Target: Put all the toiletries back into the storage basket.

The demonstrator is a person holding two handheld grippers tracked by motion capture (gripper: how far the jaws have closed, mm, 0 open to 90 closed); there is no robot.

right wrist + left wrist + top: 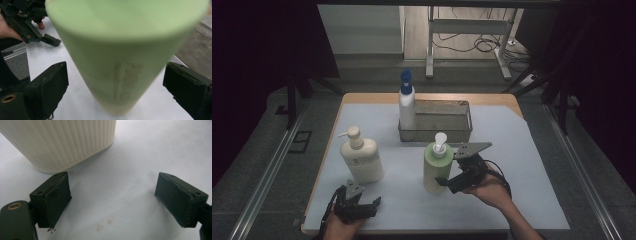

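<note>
The right gripper [115, 87] has its fingers [47, 85] spread wide on either side of a green pump bottle [120, 62], gaps showing on both sides, so nothing is gripped yet. In the high view this bottle [434, 167] stands upright at centre frame, just in front of a metal tray [457, 131], with the right gripper [451, 176] reaching in from its right.

The left gripper [112, 200] also has its fingers [53, 198] wide apart and empty, resting low over the white tabletop [150, 150]. Just past the left finger sits the ribbed base of a cream pump bottle [65, 142]. From above, the left gripper [357, 202] is at lower left, and the cream bottle [361, 157] stands just beyond it.

A blue-capped white bottle [406, 102] stands at the tray's left end.

The step looks like a grasp of the green bottle. To do it well, I would keep the bottle centred between the fingers, close evenly on the mid-body, and keep it upright, since it is tall, narrow and could tip.
</note>
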